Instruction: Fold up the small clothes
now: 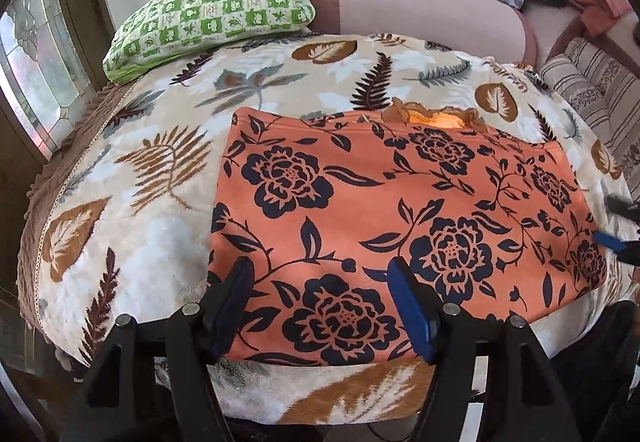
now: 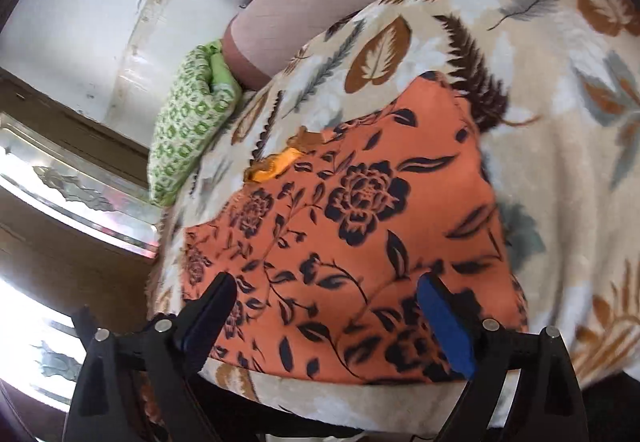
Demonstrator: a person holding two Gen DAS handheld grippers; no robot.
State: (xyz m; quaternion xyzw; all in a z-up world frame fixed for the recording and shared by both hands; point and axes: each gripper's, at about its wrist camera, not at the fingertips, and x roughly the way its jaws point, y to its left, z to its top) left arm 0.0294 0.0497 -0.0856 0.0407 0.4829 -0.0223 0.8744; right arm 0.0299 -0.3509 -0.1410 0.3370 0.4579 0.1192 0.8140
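So far the garment point(image 1: 400, 210), an orange cloth printed with dark flowers, lies as a flat, roughly rectangular panel on the leaf-patterned blanket point(image 1: 152, 146) that covers the bed, close to the bed's near edge and nearer its right side in the left wrist view. Its surface looks smooth, with no loose sleeves or corners sticking out. A ruffled orange-brown trim point(image 1: 436, 116) peeks from under its far edge, which suggests that at least one layer already lies over another; how many folds have been made cannot be told.

Both tools are free of the cloth. The left gripper point(image 1: 324, 306) hangs over the garment's near edge with its fingers apart and nothing between them but the cloth lying below. The right gripper point(image 2: 328, 318) is spread wide over the garment's near right corner, likewise gripping nothing; its blue pad also shows at the right edge of the left wrist view.

As a judgement, the folding is partly done: the piece is squared and flattened, yet the panel is still broad, so another fold or two to halve it probably remains, followed by setting it aside. A green checked pillow point(image 1: 208, 10) rests at the bed's far left corner, well apart from the work.
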